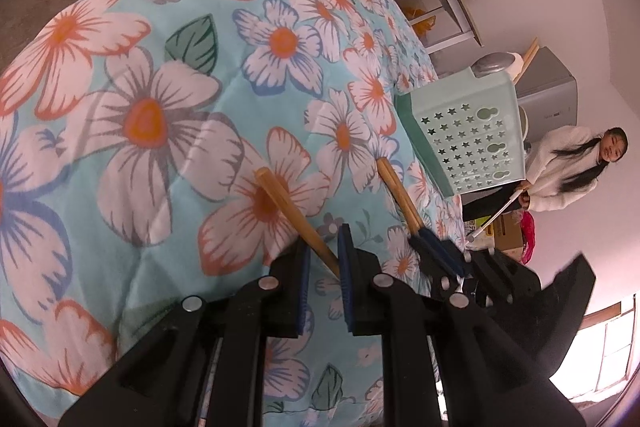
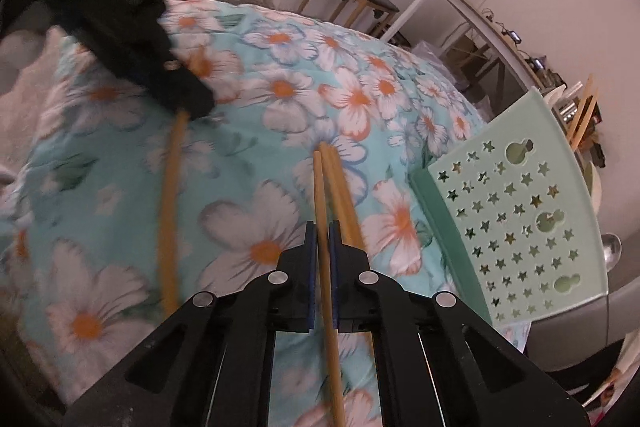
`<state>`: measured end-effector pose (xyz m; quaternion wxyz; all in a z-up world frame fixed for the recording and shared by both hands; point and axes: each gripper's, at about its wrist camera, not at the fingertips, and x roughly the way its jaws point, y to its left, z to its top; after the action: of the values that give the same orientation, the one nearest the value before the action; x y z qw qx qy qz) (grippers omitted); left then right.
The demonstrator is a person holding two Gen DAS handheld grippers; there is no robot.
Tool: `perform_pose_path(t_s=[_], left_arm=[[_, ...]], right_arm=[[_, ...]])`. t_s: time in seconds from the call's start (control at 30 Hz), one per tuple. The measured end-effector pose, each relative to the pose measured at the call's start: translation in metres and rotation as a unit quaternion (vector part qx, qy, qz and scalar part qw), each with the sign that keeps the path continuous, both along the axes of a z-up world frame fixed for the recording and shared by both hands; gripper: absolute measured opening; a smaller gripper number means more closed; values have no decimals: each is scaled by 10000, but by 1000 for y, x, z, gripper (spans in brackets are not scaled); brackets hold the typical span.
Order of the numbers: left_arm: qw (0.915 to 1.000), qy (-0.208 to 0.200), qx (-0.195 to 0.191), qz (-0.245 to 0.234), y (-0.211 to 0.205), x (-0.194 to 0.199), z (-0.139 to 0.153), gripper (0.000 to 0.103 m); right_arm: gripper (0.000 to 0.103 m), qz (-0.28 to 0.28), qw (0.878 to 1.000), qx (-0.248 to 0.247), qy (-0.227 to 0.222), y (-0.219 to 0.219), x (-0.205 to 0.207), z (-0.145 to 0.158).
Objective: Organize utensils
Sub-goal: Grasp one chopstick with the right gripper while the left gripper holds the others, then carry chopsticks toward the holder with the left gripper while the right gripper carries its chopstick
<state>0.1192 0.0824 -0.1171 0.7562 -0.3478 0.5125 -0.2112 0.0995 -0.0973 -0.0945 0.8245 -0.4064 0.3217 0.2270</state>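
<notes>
From the left wrist view, the left claw [image 1: 323,273] pinches a wooden chopstick [image 1: 280,201] near its lower end, the blue pads nearly together with the stick crossing between them at a slant. The stick juts out over the floral quilt [image 1: 168,75]. To the right, the right claw [image 1: 434,253] grips a second chopstick [image 1: 396,193]. The mint utensil holder [image 1: 472,131], punched with star holes, stands tilted at the quilt's edge, with a metal spoon [image 1: 490,65] and more chopsticks already rising from its top. A person in a white jacket [image 1: 560,171] stands beyond it. Because the left stick sits skewed in the pads, it can swivel or slide out as the hand tips toward the holder.

From the right wrist view, the right claw [image 2: 323,267] is pressed together on one chopstick [image 2: 320,195], which runs straight out between the pads. Another chopstick [image 2: 340,183] lies just beside it, passing under the right finger, and I cannot tell whether it is caught or loose on the quilt. If it is only half trapped, it may drag along and drop. The left claw [image 2: 188,103] appears blurred at upper left with its chopstick [image 2: 170,207] hanging down. The holder [image 2: 516,227] stands near on the right; its opening is narrow and already occupied, so a long stick can strike the rim and tip the holder on the soft bedding.
</notes>
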Motion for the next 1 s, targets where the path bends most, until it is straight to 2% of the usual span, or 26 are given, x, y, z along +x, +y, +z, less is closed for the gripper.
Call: perform_pose_path(t_s=[0.17, 0.4, 0.6, 0.8, 1.0], left_arm=[[10000, 7, -4, 3, 0, 0, 0, 13], [10000, 4, 0, 28, 0, 0, 0, 13], [10000, -10, -23, 53, 0, -1, -1, 13], [10000, -13, -16, 63, 0, -1, -1, 13], [9999, -30, 24, 93, -1, -1, -1, 13]], right_arm=[[5, 101, 9995, -309, 40, 2, -10, -12], [8, 15, 9999, -77, 142, 11, 3, -14], [6, -192, 9991, 303, 231, 9, 6, -7], [4, -418, 9970, 655, 35, 4, -9, 10], [4, -807, 9895, 1186, -149, -9, -20, 32]])
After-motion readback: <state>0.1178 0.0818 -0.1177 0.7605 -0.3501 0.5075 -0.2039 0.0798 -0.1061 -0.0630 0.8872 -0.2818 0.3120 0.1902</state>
